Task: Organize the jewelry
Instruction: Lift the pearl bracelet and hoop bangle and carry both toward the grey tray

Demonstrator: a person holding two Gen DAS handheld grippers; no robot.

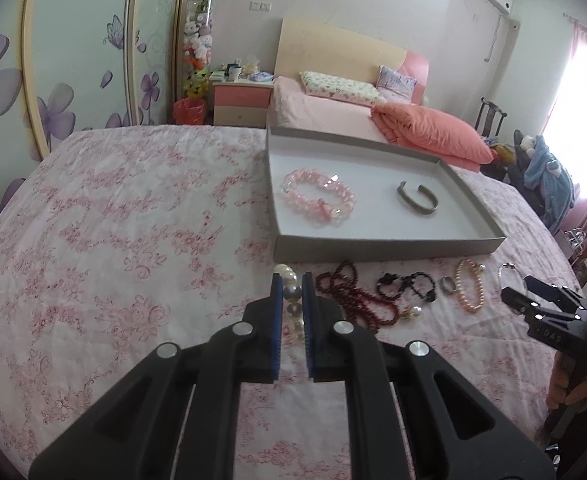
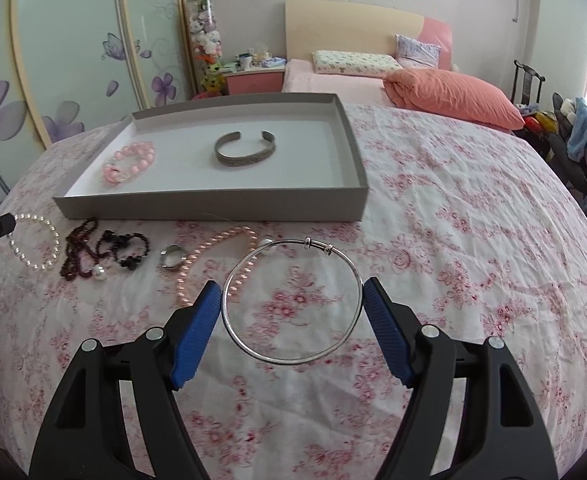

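Left tongs (image 1: 292,300) are clamped on a white pearl bead bracelet (image 1: 293,294), pinched at one short stretch of the strand; the rest hangs loose above the pink floral bedspread (image 1: 133,240). It looks light and limp, the beads round and slippery, so a grip on the strand between beads should serve better than one on a bead's crown.

Right tongs (image 2: 291,300) stand wide, their blue pads bearing on opposite sides of a thin silver wire bangle (image 2: 289,300). It looks stiff, smooth and light; held only across its width, it could well twist or slip out.

The shallow grey cardboard tray (image 2: 213,206) lies just beyond the row of loose pieces. It holds a pink bead bracelet (image 2: 129,162) at its left and a grey metal cuff (image 2: 245,150) mid-floor. Its right half is bare. The low wall needs clearing on entry.
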